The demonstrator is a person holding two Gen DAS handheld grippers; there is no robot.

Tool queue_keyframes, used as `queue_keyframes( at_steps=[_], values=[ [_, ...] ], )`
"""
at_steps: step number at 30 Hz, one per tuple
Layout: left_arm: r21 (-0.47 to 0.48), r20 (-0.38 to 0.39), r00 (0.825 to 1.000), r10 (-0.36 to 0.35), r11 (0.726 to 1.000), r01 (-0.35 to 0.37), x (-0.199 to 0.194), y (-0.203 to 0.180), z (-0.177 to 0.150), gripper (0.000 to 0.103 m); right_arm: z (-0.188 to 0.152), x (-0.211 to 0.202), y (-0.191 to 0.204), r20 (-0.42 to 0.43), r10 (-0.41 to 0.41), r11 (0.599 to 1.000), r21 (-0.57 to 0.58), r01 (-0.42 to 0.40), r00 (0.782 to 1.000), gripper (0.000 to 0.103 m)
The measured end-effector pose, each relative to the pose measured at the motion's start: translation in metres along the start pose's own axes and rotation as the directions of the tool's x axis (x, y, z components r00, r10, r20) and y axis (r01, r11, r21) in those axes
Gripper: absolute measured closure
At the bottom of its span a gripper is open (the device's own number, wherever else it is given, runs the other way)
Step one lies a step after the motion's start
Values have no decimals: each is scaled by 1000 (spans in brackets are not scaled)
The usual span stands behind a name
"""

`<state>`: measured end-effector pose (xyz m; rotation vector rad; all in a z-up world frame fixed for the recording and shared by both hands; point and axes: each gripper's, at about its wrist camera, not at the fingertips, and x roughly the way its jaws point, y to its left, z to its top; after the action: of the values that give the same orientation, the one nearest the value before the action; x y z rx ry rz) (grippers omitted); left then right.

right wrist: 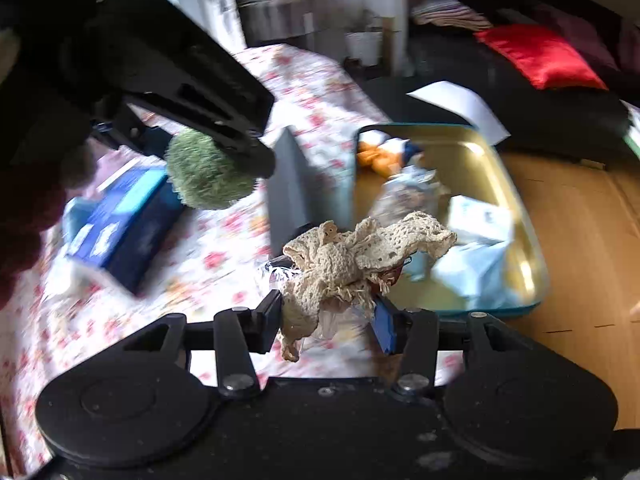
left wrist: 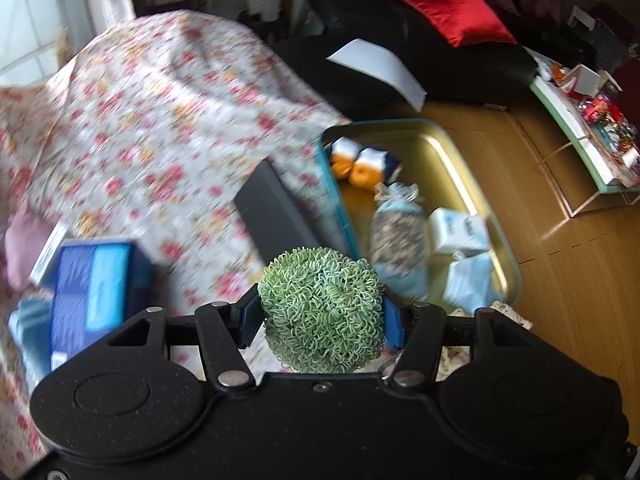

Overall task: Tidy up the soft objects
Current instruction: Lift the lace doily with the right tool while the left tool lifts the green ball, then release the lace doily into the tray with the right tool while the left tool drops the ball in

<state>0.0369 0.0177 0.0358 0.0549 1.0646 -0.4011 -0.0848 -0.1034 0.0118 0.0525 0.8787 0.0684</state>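
My left gripper [left wrist: 320, 320] is shut on a green curly scrubber ball [left wrist: 322, 310] and holds it above the floral tablecloth, near the tin's near left corner. It also shows in the right wrist view [right wrist: 208, 172] under the left gripper's body. My right gripper [right wrist: 328, 320] is shut on a cream crochet doily [right wrist: 352, 256] just in front of the open gold tin [right wrist: 520, 208]. The tin [left wrist: 452, 160] holds orange-white socks [left wrist: 360, 164], a patterned pouch [left wrist: 396, 240] and pale blue packets [left wrist: 460, 232].
A dark grey box [left wrist: 272, 216] lies left of the tin. A blue box [left wrist: 96, 292] sits at the left on the floral cloth [left wrist: 160, 120]. A black sofa with a red cushion [left wrist: 448, 8] and white paper [left wrist: 380, 68] stands behind. Wooden floor [left wrist: 560, 260] lies to the right.
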Motion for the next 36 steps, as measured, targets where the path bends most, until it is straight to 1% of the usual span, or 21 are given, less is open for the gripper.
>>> queue_keyframes(
  at_steps=[5, 11, 16, 19, 25, 28, 29, 30, 31, 32, 34, 36],
  values=[
    [17, 7, 1000, -20, 1000, 20, 15, -24, 29, 48, 15, 9, -33, 23, -60, 997, 55, 59, 998, 56],
    [8, -13, 999, -47, 999, 48, 48, -44, 65, 48, 27, 21, -63, 22, -88, 989, 119, 85, 996, 56],
    [12, -38, 998, -53, 998, 54, 76, -61, 92, 48, 35, 38, -82, 5, -76, 983, 165, 74, 997, 56],
    [24, -46, 998, -50, 998, 51, 91, -71, 106, 48, 38, 47, -87, 4, -59, 984, 171, 57, 998, 56],
    [62, -69, 997, -37, 997, 41, 119, -90, 127, 48, 31, 67, -87, 32, -12, 991, 134, 8, 999, 55],
    [85, -79, 996, -34, 996, 41, 132, -99, 132, 46, 26, 77, -86, 12, -8, 994, 111, 7, 1000, 54],
    [94, -83, 996, -32, 995, 40, 136, -101, 134, 40, 25, 80, -87, 6, -16, 994, 106, 15, 1000, 50],
    [103, -82, 996, -31, 994, 39, 140, -104, 134, 34, 23, 82, -88, 5, -34, 994, 102, 33, 999, 45],
    [109, -80, 996, -29, 993, 38, 143, -106, 133, 32, 22, 85, -88, 10, -60, 994, 93, 59, 998, 34],
    [115, -79, 997, -27, 993, 36, 146, -107, 133, 31, 21, 86, -87, 19, -91, 993, 74, 90, 996, 32],
    [123, -84, 996, -24, 992, 35, 152, -109, 132, 30, 20, 87, -85, 45, -141, 990, 37, 140, 989, 31],
    [116, -97, 995, -30, 992, 42, 156, -109, 132, 30, 22, 87, -84, 62, -147, 989, 25, 145, 987, 30]
  ],
)
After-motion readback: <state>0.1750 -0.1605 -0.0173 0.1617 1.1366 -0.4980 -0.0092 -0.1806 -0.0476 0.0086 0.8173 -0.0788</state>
